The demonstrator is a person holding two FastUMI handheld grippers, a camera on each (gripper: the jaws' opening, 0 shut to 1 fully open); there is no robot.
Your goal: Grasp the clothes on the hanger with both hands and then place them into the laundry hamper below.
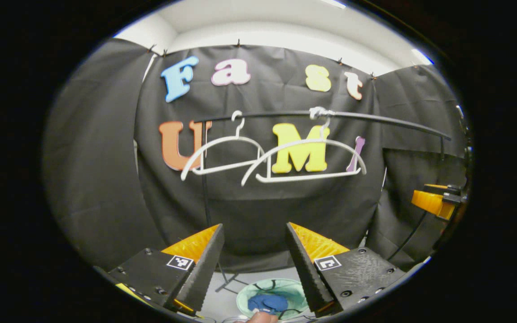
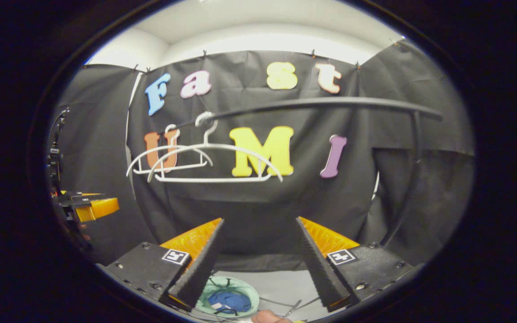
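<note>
The blue clothes (image 1: pixel 267 302) lie already inside the laundry hamper (image 1: pixel 245 298), a round pale green basket on the floor, at six o'clock in the left gripper view, between my fingers. In the right gripper view I find the same blue bundle (image 2: pixel 229 300) in the hamper (image 2: pixel 249 294) at about seven o'clock, low beside my left finger. The garment looks bunched in the middle of the basket, and I judge the task as nearly done or done.

Above, at twelve o'clock, two white hangers (image 1: pixel 303 159) hang bare on the dark rail (image 1: pixel 375 117), one partly behind the other.

My left gripper (image 1: pixel 254 251) has its jaws spread wide, with nothing between them. My right gripper (image 2: pixel 260 251) is also spread and holds nothing. In the left gripper view the other gripper (image 1: pixel 433 201) appears far out at three o'clock.

What could go wrong now: the hamper looks light and soft, so if I lower a gripper carelessly, a finger may catch its rim and tip it, and the clothes may spill out. Thin cables (image 2: pixel 281 303) lie on the floor near the basket; they could snag. Raising a hand too fast could knock the hangers off the rail.
</note>
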